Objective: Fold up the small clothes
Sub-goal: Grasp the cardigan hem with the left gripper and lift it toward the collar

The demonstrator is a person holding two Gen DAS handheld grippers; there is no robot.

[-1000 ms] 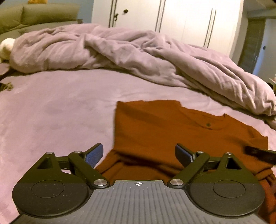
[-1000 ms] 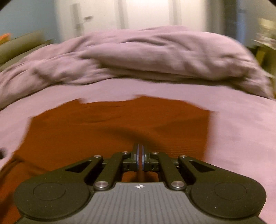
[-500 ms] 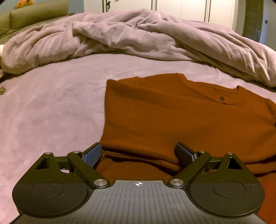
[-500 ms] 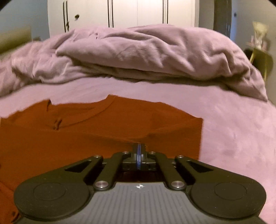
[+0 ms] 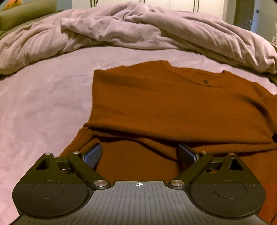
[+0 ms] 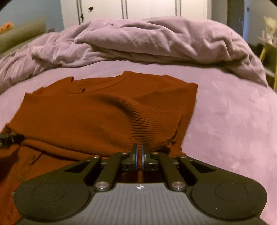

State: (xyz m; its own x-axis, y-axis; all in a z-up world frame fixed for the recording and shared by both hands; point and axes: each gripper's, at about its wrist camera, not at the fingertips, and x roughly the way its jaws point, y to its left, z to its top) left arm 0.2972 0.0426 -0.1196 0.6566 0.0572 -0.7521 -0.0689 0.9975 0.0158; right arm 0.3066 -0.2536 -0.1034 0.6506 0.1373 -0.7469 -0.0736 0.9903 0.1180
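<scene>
A rust-orange knit top (image 5: 164,103) lies on the purple bed sheet (image 5: 43,112), with one layer folded over another and a small button near the neckline. My left gripper (image 5: 140,154) is open and empty, low over the near lower layer of the top. My right gripper (image 6: 139,150) is shut on the ribbed hem of the top (image 6: 147,124) and holds it pinched up near the top's right edge. The tip of my left gripper shows at the far left of the right wrist view (image 6: 8,139).
A crumpled lilac duvet (image 5: 138,31) is heaped across the far side of the bed. White wardrobe doors (image 6: 138,8) stand behind it. An olive sofa (image 5: 26,15) is at the far left. A yellow-green side table (image 6: 270,57) stands at the right.
Both grippers have moved nearer and lower over the top. The right gripper stays shut on the ribbed hem and has drawn it toward me. The left gripper stays open.
</scene>
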